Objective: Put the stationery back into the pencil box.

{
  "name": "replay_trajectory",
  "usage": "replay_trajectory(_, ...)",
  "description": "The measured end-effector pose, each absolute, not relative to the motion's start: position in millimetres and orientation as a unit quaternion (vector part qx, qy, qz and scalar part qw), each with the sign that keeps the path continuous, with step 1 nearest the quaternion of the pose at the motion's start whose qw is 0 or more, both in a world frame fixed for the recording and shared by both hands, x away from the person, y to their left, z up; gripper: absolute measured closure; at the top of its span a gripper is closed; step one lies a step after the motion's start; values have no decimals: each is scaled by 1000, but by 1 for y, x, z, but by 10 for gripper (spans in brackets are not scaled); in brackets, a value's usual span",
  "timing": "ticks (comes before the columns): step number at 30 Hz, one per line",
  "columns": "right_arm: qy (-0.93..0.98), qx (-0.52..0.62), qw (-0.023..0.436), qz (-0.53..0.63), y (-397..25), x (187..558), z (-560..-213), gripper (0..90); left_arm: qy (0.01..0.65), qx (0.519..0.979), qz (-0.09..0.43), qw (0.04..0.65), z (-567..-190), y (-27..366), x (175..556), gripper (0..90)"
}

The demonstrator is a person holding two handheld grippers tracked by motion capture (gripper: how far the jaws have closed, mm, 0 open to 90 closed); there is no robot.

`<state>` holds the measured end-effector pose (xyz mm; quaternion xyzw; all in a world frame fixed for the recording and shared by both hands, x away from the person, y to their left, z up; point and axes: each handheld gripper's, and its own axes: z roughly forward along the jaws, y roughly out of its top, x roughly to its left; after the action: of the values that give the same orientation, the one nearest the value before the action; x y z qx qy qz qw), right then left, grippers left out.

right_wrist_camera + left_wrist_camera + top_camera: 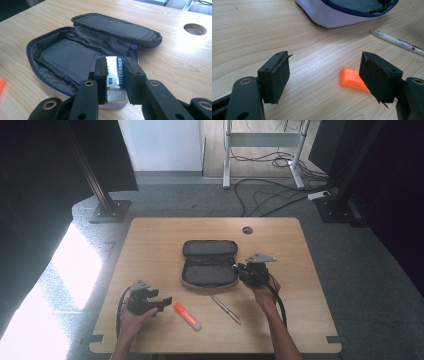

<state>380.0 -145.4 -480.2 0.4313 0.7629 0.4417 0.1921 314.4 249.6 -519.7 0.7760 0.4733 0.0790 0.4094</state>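
Observation:
A pencil case [209,262] lies unzipped and open in the middle of the wooden table [150,240], its grey lining [67,57] showing. My right gripper [248,270] is at the case's right edge, shut on a white eraser [115,71] with a blue label, held just above the rim. An orange highlighter [187,316] lies near the front of the table, and its end [352,78] sits partly behind my right-hand jaw in the left gripper view. My left gripper [161,303] stands open just left of it, nothing between the jaws. A silver pen [226,309] lies to the highlighter's right.
A round cable hole [247,230] sits near the table's far edge. Beyond the table are black stand bases [107,210], a white desk frame [227,155] and loose cables [270,195] on grey carpet. Bare wood surrounds the case on the left and right.

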Motion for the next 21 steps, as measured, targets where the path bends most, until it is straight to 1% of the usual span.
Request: replay_trajectory(21, 767, 429, 189, 437, -138, 384, -485, 727, 474, 778, 77, 406, -521, 249, 315, 250)
